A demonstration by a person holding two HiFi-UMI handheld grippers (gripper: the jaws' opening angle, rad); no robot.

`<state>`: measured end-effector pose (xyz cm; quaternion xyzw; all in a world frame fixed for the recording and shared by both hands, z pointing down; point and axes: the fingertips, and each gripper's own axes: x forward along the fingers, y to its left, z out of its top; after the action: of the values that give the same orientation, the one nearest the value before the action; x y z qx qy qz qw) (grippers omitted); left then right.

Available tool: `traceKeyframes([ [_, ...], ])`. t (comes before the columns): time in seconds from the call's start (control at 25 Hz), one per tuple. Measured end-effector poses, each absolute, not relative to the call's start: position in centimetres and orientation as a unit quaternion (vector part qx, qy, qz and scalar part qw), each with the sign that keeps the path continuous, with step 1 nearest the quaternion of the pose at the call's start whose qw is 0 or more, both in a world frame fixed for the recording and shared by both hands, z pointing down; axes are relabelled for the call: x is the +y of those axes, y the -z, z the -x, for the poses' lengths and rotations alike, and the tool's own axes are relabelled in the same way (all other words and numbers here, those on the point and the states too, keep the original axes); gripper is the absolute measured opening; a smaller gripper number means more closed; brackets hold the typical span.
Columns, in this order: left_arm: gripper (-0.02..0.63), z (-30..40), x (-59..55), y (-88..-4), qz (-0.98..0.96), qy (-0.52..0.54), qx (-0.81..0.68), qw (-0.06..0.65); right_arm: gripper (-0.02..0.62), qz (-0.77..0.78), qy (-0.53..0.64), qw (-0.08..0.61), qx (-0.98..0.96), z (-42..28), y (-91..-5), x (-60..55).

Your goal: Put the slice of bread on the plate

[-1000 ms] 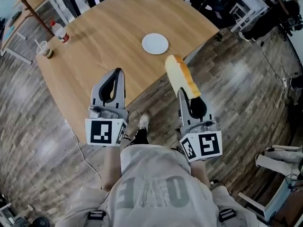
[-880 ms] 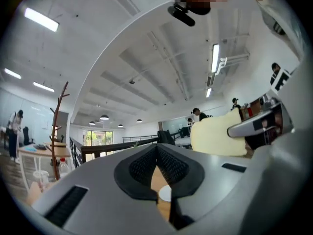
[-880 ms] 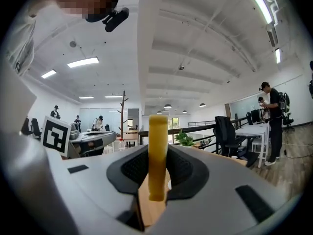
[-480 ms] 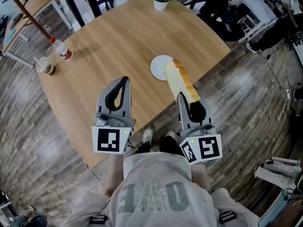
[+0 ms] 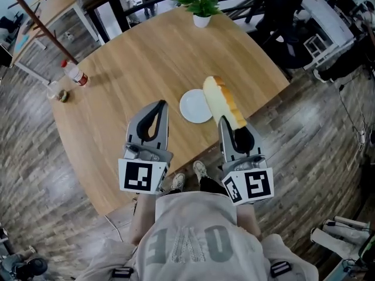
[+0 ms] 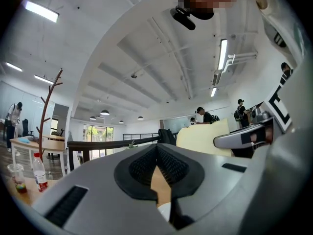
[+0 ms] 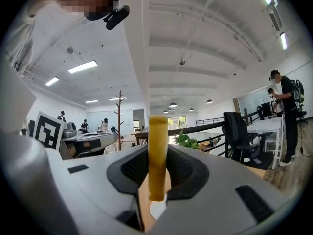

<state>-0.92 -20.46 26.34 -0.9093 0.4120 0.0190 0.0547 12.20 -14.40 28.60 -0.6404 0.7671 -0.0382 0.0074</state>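
Observation:
A slice of bread (image 5: 222, 100), pale with a golden crust, stands on edge in my right gripper (image 5: 226, 119), which is shut on its near end. In the right gripper view the bread (image 7: 157, 155) rises upright between the pads. The small white plate (image 5: 193, 106) lies on the wooden table (image 5: 140, 51) near its front edge. The bread hangs over the plate's right rim. My left gripper (image 5: 160, 104) is shut and holds nothing, just left of the plate. From the left gripper view the bread (image 6: 202, 139) shows at the right.
A potted plant (image 5: 200, 6) stands at the table's far edge. A bottle (image 5: 74, 72) and a cup (image 5: 55, 90) sit at the far left. Chairs and desks stand beyond the table on the right. People stand in the background.
Both grippers have moved forward over the table. The bread has come from short of the table edge to over the plate's right rim. The right grip is unchanged.

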Motion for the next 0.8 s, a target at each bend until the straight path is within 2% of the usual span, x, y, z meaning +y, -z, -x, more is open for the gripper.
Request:
traceKeyframes([
  [0.44, 0.007, -6.6, -23.1, -25.6, 0.892, 0.010, 0.446, 0.075, 0.091, 0.618, 0.029, 0.019, 0.786, -21.0, -28.0, -17.8],
  [0.8, 0.006, -7.4, -24.2, -25.6, 0.891, -0.009, 0.449, 0.064, 0.091, 0.621, 0.010, 0.011, 0.784, -23.1, -28.0, -19.0],
])
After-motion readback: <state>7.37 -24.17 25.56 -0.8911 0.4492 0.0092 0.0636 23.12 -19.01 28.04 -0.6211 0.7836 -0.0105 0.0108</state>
